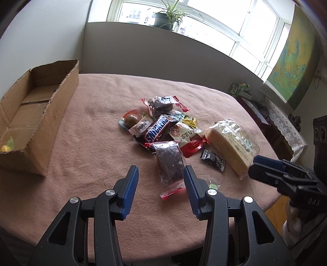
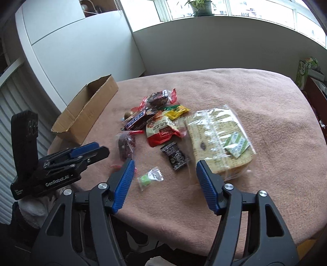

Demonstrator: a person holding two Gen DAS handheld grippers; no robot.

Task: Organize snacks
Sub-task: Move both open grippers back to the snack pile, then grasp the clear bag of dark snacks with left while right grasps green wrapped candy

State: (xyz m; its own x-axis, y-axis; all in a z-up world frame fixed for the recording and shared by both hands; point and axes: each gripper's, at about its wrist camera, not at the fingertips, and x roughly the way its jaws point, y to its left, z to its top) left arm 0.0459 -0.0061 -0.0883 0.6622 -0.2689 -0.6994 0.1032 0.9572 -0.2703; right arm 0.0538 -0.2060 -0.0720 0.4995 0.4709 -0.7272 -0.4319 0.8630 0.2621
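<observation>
A pile of wrapped snacks lies mid-table: a Snickers bar [image 1: 157,131] [image 2: 136,120], a red-and-white packet [image 1: 187,139] [image 2: 161,131], a dark cake in clear wrap [image 1: 170,165] [image 2: 126,146], a black sachet [image 1: 213,159] [image 2: 176,156], a large bread pack [image 1: 231,143] [image 2: 218,141] and a small green candy [image 2: 150,178]. My left gripper [image 1: 161,176] is open, above the near end of the dark cake. My right gripper [image 2: 165,171] is open, above the green candy, beside the bread pack. An open cardboard box [image 1: 40,114] [image 2: 85,112] stands at the left, with a yellow-green item [image 1: 7,146] inside.
A pink cloth [image 1: 92,143] covers the round table. A low grey wall [image 1: 163,55] and windows with a potted plant [image 1: 167,16] stand behind. A side cabinet with a green carton [image 1: 239,89] is at the right. The table edge is close below both grippers.
</observation>
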